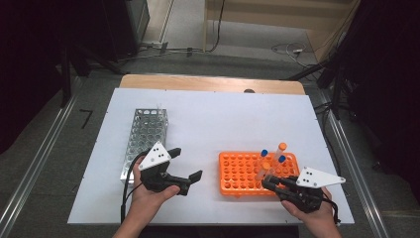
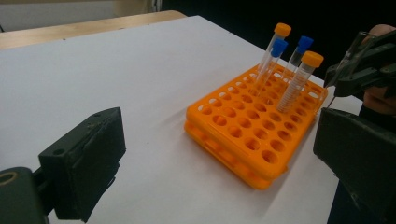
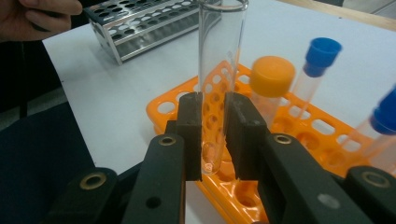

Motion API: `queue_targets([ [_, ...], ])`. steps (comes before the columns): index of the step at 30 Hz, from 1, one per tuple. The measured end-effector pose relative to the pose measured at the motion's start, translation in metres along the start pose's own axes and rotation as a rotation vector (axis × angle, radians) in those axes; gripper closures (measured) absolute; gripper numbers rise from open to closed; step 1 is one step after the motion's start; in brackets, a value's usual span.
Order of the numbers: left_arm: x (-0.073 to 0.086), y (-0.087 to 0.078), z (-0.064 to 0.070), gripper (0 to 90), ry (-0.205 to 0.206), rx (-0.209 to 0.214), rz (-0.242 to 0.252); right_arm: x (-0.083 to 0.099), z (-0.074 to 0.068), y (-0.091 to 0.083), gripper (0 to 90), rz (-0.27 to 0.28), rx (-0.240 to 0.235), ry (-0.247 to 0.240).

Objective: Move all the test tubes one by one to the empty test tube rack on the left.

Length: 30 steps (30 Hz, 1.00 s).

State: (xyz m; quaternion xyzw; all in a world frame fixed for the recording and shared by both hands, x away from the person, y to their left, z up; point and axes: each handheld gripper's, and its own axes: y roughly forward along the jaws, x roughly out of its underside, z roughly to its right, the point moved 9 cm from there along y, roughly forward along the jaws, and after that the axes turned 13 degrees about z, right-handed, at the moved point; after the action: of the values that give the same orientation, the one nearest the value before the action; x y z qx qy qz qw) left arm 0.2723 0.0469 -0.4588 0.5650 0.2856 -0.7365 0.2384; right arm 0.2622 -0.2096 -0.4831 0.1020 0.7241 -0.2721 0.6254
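An orange tube rack (image 1: 237, 173) lies on the white table, right of centre. Several capped tubes stand in its far right corner, some blue-capped (image 2: 279, 46) and some orange-capped (image 2: 312, 59). My right gripper (image 3: 214, 102) is shut on a clear uncapped tube (image 3: 222, 70), held upright over the rack's near right part (image 3: 299, 126). In the high view this gripper (image 1: 267, 182) sits at the rack's near right corner. My left gripper (image 1: 185, 164) is open with nothing in it, between the two racks, jaws wide and pointing at the orange rack (image 2: 243, 135).
A metal tube rack (image 1: 144, 141) stands at the left of the white board (image 1: 213, 114), with one thin tube at its far end. The table's wooden far edge (image 1: 208, 83) lies beyond. Floor and cables surround the table.
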Motion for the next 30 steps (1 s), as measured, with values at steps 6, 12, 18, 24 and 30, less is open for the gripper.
queue_targets([
  [6, -0.001, 0.007, 0.012, 7.3, -0.013, 0.048, 0.000, -0.003, -0.010, 0.012, 73.9, -0.001, -0.025, 0.011],
  [12, 0.000, 0.015, 0.026, 17.4, -0.028, 0.070, -0.013, -0.004, -0.023, 0.029, 73.9, -0.014, -0.052, 0.010],
  [18, 0.002, 0.021, 0.040, 29.1, -0.024, 0.109, -0.034, -0.004, -0.036, 0.046, 74.0, -0.024, -0.072, 0.014],
  [24, 0.002, 0.025, 0.053, 39.1, -0.020, 0.168, -0.036, -0.003, -0.047, 0.060, 73.9, -0.043, -0.087, 0.014],
  [30, 0.004, 0.029, 0.067, 49.7, -0.004, 0.232, -0.042, -0.003, -0.056, 0.070, 74.0, -0.055, -0.098, 0.007],
])
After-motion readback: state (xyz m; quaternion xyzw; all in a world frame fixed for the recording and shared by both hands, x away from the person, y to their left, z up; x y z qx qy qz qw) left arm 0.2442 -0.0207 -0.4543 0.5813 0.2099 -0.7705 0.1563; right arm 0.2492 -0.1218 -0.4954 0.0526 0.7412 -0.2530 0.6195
